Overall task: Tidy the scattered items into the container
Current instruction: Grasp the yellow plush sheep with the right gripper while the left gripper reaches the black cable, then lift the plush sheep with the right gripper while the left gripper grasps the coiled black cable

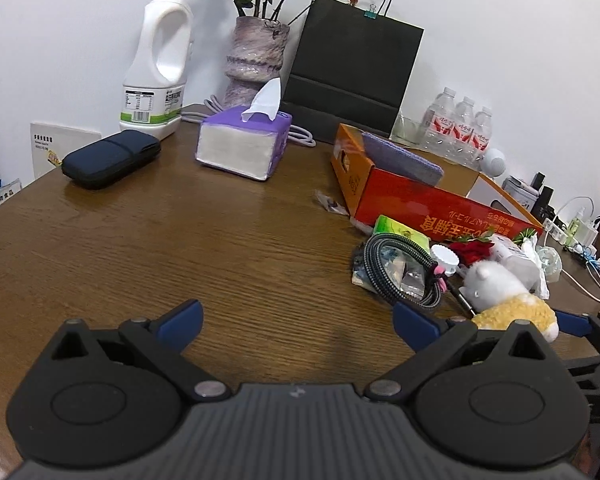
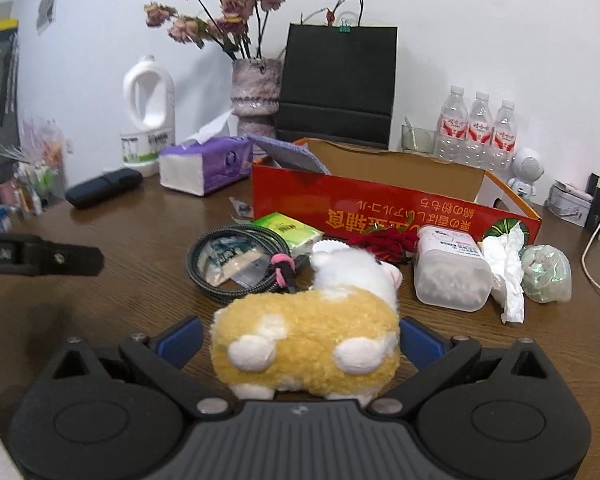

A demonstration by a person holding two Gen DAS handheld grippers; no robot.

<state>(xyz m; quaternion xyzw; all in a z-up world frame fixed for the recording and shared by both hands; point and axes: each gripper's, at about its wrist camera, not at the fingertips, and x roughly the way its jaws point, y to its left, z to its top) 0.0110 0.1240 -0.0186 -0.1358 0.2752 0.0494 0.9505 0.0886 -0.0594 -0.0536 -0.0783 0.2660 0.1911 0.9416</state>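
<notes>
Plush sheep (image 2: 306, 334) sits between my right hand-held gripper (image 2: 300, 340)'s spread fingers; soft and light, I'd squeeze its yellow midsection. Left hand-held gripper (image 1: 296, 326) gapes empty.

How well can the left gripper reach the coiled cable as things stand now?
Probably yes. The left gripper is open over bare table, and the coiled cable lies ahead to its right with nothing between them. The plush toy beside it sits between the right gripper's fingers.

White jug (image 1: 156, 68), purple tissue pack (image 1: 244, 142), vase of dried roses (image 1: 256, 60), black paper bag (image 1: 352, 68), water bottles (image 1: 460, 126)
</notes>
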